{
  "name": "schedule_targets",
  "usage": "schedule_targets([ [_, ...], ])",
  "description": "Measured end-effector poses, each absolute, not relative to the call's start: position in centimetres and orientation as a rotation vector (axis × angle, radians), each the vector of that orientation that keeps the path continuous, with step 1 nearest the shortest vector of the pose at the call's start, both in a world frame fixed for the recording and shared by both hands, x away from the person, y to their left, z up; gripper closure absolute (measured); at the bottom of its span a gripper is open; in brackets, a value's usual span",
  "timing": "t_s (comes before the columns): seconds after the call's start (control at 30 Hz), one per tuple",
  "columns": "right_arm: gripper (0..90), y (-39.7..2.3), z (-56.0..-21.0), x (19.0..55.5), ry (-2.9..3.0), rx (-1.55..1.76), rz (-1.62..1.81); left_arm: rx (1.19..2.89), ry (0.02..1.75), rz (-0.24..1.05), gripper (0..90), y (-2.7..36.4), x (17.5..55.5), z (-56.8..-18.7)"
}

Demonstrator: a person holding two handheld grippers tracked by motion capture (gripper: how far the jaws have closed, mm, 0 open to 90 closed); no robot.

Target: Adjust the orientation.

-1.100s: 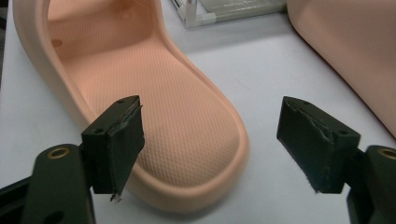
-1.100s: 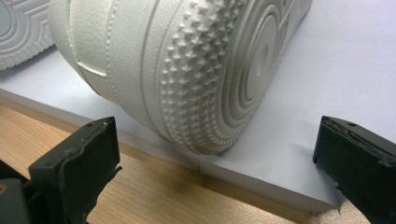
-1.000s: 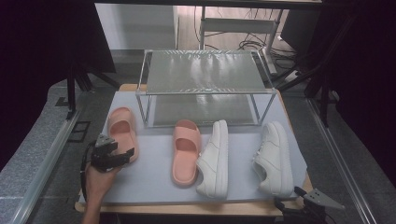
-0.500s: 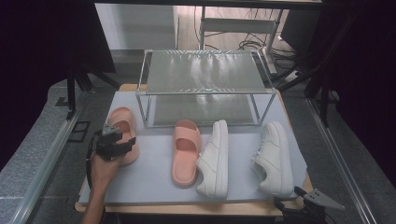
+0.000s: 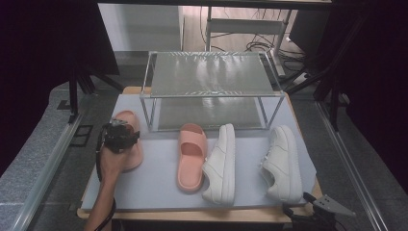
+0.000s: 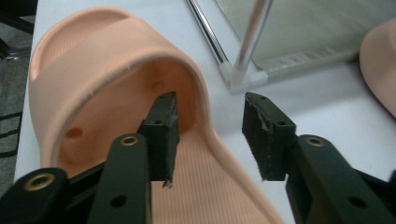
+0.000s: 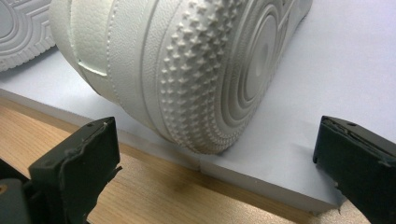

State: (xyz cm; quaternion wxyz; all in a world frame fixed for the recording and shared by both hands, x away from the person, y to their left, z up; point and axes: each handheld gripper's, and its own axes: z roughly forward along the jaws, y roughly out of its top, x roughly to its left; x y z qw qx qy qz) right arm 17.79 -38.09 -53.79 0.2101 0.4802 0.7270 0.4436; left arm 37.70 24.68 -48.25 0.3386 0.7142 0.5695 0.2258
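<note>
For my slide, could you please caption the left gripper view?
Left tool closing astride the pink slide sandal's side wall.

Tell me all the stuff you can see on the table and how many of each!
pink slides: 2, pink; one at the mat's left under the left hand-held gripper, one in the middle
white sneakers: 2, white; one lying on its side beside the middle slide, one at the right
shoe rack: 1, metal frame with two glassy shelves; at the back of the mat
mat: 1, pale blue-grey; covers the wooden table
left hand-held gripper: 1, black; jaws have just been closing, with the left slide's side edge between them, one jaw inside the shoe, pads not yet pressing
right hand-held gripper: 1, black; at the table's front right corner, jaws wide open near the right sneaker's heel
</note>
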Motion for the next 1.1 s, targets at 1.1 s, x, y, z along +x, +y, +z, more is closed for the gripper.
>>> schedule_targets([
  [1.1,0.6,-38.0,-53.8,17.8,2.028,1.325,1.215,1.784,1.582,0.615,84.5,25.7,38.2,-47.7],
])
